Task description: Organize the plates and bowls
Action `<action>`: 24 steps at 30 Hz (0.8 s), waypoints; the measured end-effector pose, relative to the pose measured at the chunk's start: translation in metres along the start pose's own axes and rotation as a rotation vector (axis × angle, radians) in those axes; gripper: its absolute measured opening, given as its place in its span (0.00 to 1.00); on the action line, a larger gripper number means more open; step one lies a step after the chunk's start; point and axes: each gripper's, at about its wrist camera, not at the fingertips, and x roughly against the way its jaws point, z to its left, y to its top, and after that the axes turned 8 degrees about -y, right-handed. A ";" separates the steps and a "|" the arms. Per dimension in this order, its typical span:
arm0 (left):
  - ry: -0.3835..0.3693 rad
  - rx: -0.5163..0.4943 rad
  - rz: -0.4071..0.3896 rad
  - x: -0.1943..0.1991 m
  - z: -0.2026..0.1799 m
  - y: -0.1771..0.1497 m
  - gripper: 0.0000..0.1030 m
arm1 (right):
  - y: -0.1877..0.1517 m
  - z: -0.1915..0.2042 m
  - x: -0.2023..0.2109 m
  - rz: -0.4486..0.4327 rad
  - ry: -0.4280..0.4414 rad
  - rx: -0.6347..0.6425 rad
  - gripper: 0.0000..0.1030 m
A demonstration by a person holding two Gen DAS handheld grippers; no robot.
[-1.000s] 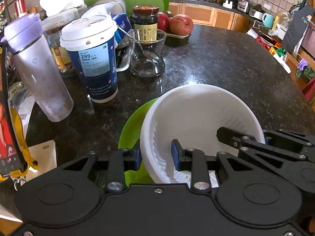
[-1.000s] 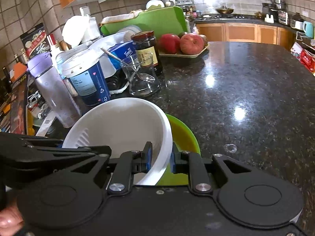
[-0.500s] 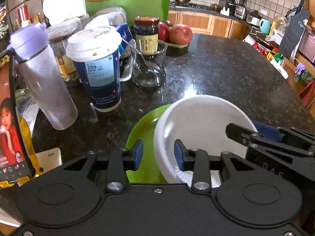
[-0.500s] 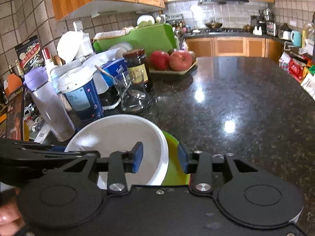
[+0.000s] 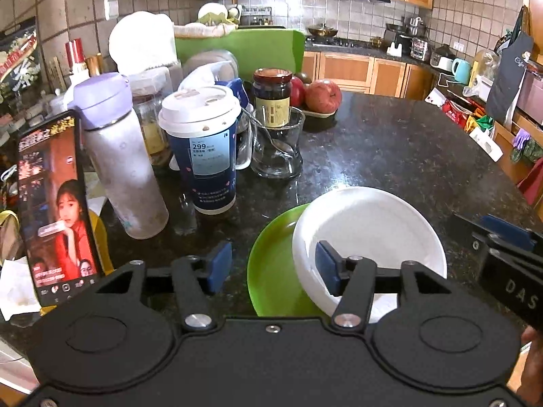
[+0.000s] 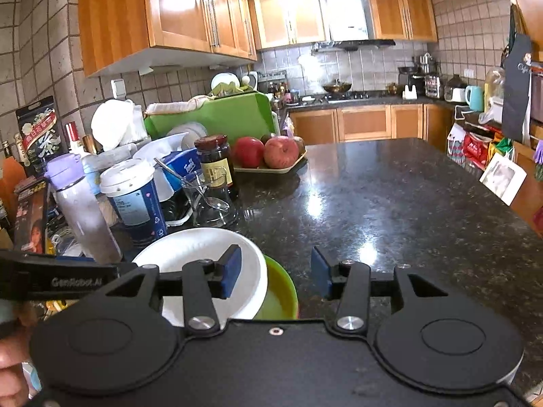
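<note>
Left hand-held gripper (image 5: 269,266): tilted down over the counter, jaws just been opening, released; the plate's near edge lies below the gap, neither pad touching it.
Right hand-held gripper (image 6: 275,273): aimed shallowly down, jaws just been opening, released; left pad hangs over the bowl, right pad over bare counter.
Bowl (image 5: 370,234): white, upright, mouth up, sitting in the plate, shifted toward its right side.
Plate (image 5: 271,264): green, flat on the counter (image 5: 407,156).
Cup (image 5: 207,149): upright, beyond the plate.
Glass (image 5: 276,149): right of the cup, holding a spoon.
</note>
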 end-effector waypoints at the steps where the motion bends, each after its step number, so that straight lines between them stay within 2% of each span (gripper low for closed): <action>1: 0.004 0.000 -0.004 0.002 -0.001 -0.001 0.59 | -0.002 0.000 0.005 -0.005 0.005 0.006 0.47; 12: 0.024 0.033 -0.005 0.013 -0.021 -0.020 0.59 | -0.026 -0.018 0.047 -0.038 0.028 0.014 0.47; 24: 0.111 0.036 -0.028 0.045 -0.047 -0.045 0.59 | -0.048 -0.034 0.093 -0.022 0.056 0.032 0.47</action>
